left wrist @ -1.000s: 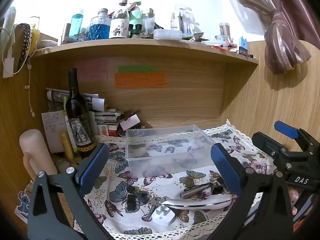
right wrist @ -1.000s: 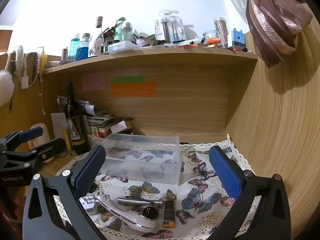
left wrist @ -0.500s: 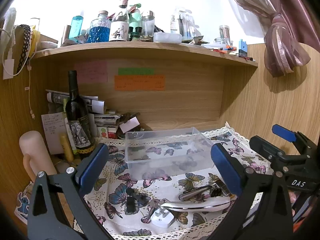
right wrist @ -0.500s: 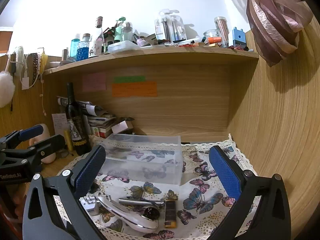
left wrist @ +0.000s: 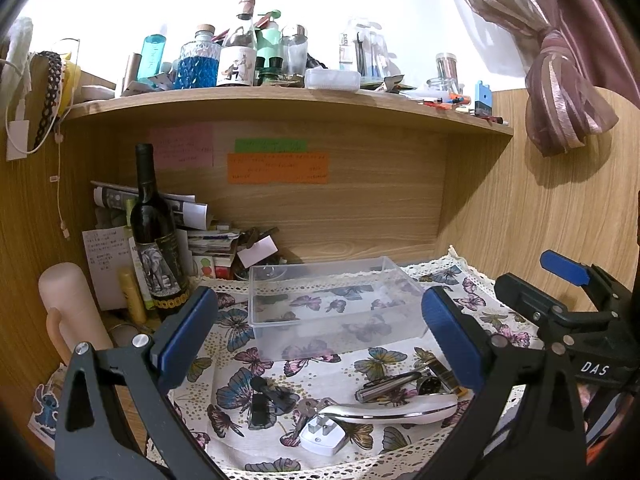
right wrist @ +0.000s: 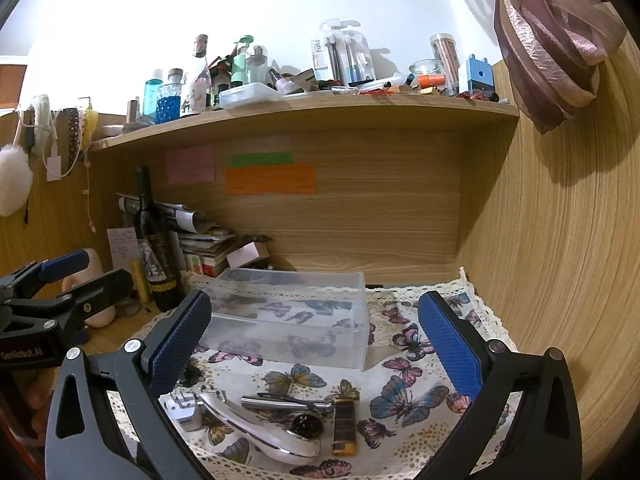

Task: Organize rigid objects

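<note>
An empty clear plastic box [left wrist: 332, 300] [right wrist: 292, 316] stands on the butterfly cloth [left wrist: 224, 344]. In front of it lie a white plug adapter [left wrist: 322, 436] [right wrist: 182, 410], a white curved handle [left wrist: 392, 404] [right wrist: 260, 428], a silver pen [left wrist: 390, 382] [right wrist: 280, 402], a brown lighter [right wrist: 344, 424], keys [left wrist: 306, 406] and small black items [left wrist: 262, 398]. My left gripper [left wrist: 320, 320] is open above these objects. My right gripper [right wrist: 314, 328] is open too, and shows at the right of the left wrist view [left wrist: 560, 296].
A wine bottle [left wrist: 154, 240], papers and a pink cylinder [left wrist: 70, 312] crowd the left back corner. A wooden shelf [left wrist: 280, 102] full of bottles overhangs the desk. Wooden walls close the back and right side.
Both views have tilted slightly upward, so the box and objects sit a little lower in frame. Both grippers stay open; nothing on the cloth has moved.
</note>
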`<state>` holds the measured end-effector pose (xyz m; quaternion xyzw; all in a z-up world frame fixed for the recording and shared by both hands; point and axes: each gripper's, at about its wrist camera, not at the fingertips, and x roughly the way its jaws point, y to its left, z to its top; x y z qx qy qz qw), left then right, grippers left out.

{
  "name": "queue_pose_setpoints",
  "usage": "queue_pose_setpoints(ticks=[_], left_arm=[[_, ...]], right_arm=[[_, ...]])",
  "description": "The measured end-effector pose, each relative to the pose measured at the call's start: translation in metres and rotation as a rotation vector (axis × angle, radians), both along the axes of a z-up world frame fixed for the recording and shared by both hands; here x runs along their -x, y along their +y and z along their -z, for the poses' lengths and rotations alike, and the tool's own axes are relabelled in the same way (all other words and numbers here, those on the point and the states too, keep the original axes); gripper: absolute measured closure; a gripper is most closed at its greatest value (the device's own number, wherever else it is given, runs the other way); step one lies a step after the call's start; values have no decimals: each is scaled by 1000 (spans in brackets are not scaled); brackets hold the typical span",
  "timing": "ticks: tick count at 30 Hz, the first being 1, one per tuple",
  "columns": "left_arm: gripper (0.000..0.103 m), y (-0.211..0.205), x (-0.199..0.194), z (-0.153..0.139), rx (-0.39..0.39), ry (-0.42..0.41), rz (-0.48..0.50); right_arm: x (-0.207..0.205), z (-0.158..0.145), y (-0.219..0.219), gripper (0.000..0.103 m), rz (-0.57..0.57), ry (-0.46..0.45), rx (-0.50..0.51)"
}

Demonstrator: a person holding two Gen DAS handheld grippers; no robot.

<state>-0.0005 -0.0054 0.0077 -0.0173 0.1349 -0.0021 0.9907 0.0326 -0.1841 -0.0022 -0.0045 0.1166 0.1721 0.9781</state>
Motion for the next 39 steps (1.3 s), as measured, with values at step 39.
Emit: queue_pose_setpoints(ticks=[39], left_arm=[[0,-4,2,-4,6,-9,12]], right_arm=[[-1,-3,2,0,-22,14,-5]])
